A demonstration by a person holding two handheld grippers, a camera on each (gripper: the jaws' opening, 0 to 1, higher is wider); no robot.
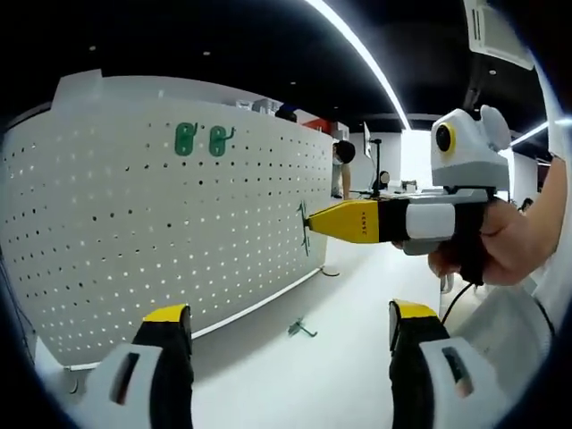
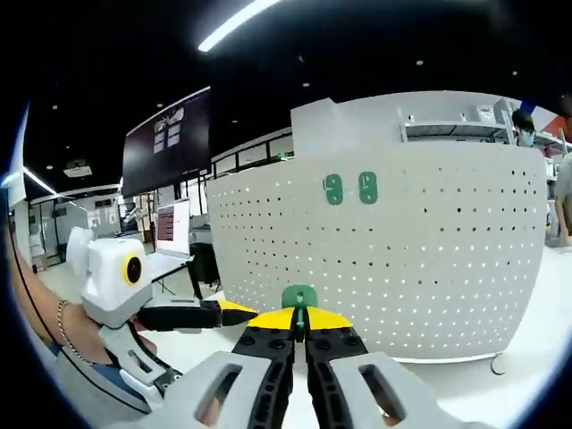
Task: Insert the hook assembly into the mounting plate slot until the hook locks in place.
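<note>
A white pegboard mounting plate (image 1: 134, 232) (image 2: 411, 259) stands upright on the table. Two green hooks (image 1: 185, 138) (image 1: 217, 140) hang side by side near its top, also seen in the right gripper view (image 2: 333, 189) (image 2: 367, 188). My right gripper (image 1: 313, 223) (image 2: 300, 323) is shut on a third green hook assembly (image 1: 305, 228) (image 2: 299, 298), its tip at the plate's face. Whether it sits in a slot I cannot tell. A loose green hook (image 1: 301, 329) lies on the table near the plate's foot. My left gripper (image 1: 288, 313) (image 2: 234, 313) is open and holds nothing.
The white table (image 1: 295, 384) runs along the plate's base. A hand (image 1: 500, 246) holds the right gripper; an arm (image 2: 54, 340) shows at left. A person (image 1: 342, 165) stands far behind. Monitors (image 2: 174, 228) and a dark screen (image 2: 170, 143) stand behind the left gripper.
</note>
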